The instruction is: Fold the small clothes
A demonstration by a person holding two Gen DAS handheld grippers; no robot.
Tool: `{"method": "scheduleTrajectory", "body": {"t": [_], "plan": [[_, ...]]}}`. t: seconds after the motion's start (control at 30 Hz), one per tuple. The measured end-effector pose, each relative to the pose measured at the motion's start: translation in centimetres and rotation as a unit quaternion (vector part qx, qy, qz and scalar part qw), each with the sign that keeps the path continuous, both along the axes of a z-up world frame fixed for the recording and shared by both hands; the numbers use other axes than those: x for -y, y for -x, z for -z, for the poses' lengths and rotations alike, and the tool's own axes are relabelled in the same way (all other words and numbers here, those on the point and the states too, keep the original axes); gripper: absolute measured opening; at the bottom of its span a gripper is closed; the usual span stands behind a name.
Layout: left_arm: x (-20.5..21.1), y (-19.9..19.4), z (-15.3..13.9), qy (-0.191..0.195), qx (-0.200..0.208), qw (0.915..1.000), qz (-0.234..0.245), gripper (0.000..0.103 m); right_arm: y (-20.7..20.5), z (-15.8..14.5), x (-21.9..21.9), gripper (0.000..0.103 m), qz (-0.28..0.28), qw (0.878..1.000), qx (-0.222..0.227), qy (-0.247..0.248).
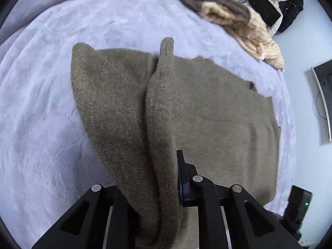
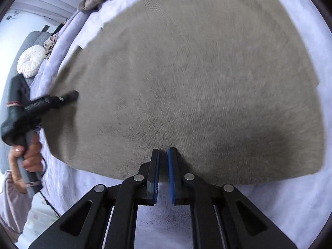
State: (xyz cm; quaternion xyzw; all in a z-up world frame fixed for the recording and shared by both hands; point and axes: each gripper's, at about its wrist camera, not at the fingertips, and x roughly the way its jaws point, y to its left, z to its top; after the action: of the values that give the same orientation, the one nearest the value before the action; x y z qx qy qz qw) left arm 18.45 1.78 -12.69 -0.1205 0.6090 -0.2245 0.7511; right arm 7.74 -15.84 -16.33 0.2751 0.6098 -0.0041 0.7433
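Note:
An olive-brown knit sweater (image 1: 207,114) lies spread on a lavender fleece blanket (image 1: 51,83). My left gripper (image 1: 164,166) is shut on a raised fold of it, which hangs between the jaws and hides the left finger. Only the right finger (image 1: 182,176) shows. In the right wrist view the sweater (image 2: 197,72) fills the frame, blurred. My right gripper (image 2: 163,151) sits at its near edge, blue pads almost together with nothing seen between them. The left gripper (image 2: 70,96) shows at the sweater's left edge, held by a hand (image 2: 31,155).
A heap of cream and brown knitwear (image 1: 238,14) lies at the blanket's far right, with a black garment (image 1: 290,6) behind it. A black device (image 1: 298,205) stands off the blanket's right edge. A white round cushion (image 2: 31,61) rests at the far left.

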Motion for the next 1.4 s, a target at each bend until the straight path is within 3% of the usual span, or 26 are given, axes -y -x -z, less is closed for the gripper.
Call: {"method": "scheduleTrajectory", "body": {"t": [0.23,0.33,0.4,0.53,0.67,0.77,0.87,1.0,1.03,1.13,1.27,1.33,1.4], "plan": [[6.9,1.1,-7.7,0.026,0.076,0.9944,0.069,0.017,1.2,1.4,1.7,0.007,0.034,0.998,0.023,-0.054],[11.2,1.3,-10.0,0.051,0.09,0.9897,0.099,0.017,2.1,1.5,3.2,0.006,0.044,0.996,0.028,-0.066],[14.8,2.0,-10.9,0.047,0.11,0.9844,0.129,0.017,3.3,1.6,4.0,0.007,0.055,0.995,0.034,-0.077],[23.2,3.8,-9.9,0.015,0.127,0.974,0.187,0.017,4.4,2.3,5.1,0.006,0.088,0.988,0.05,-0.116],[30.3,6.2,-5.4,-0.084,0.131,0.9575,0.243,0.017,5.5,3.2,6.3,0.005,0.117,0.979,0.061,-0.156],[32.0,7.7,-3.6,-0.126,0.138,0.9473,0.26,0.018,5.8,3.6,6.8,0.005,0.126,0.975,0.063,-0.174],[32.5,8.4,-4.5,-0.146,0.153,0.9419,0.261,0.018,5.8,3.9,7.2,0.005,0.132,0.971,0.067,-0.188],[32.7,9.5,-6.4,-0.174,0.186,0.927,0.276,0.018,7.0,4.1,8.3,0.005,0.138,0.968,0.069,-0.2],[32.9,9.6,-6.7,-0.178,0.193,0.9235,0.279,0.021,7.4,4.1,8.7,0.005,0.139,0.967,0.069,-0.201],[33.2,10.8,-7.4,-0.157,0.216,0.915,0.303,0.06,9.6,4.0,10.2,0.005,0.139,0.967,0.068,-0.203],[34.4,14.1,-8.2,-0.145,0.257,0.8911,0.345,0.061,10.3,4.2,10.8,0.005,0.147,0.963,0.067,-0.216],[34.1,14.7,-9.2,-0.135,0.266,0.8915,0.341,0.061,10.5,4.3,11.1,0.005,0.149,0.961,0.068,-0.221],[32.9,14.1,-9.9,-0.124,0.263,0.9001,0.324,0.061,10.9,4.2,11.6,0.005,0.15,0.96,0.068,-0.225]]}}
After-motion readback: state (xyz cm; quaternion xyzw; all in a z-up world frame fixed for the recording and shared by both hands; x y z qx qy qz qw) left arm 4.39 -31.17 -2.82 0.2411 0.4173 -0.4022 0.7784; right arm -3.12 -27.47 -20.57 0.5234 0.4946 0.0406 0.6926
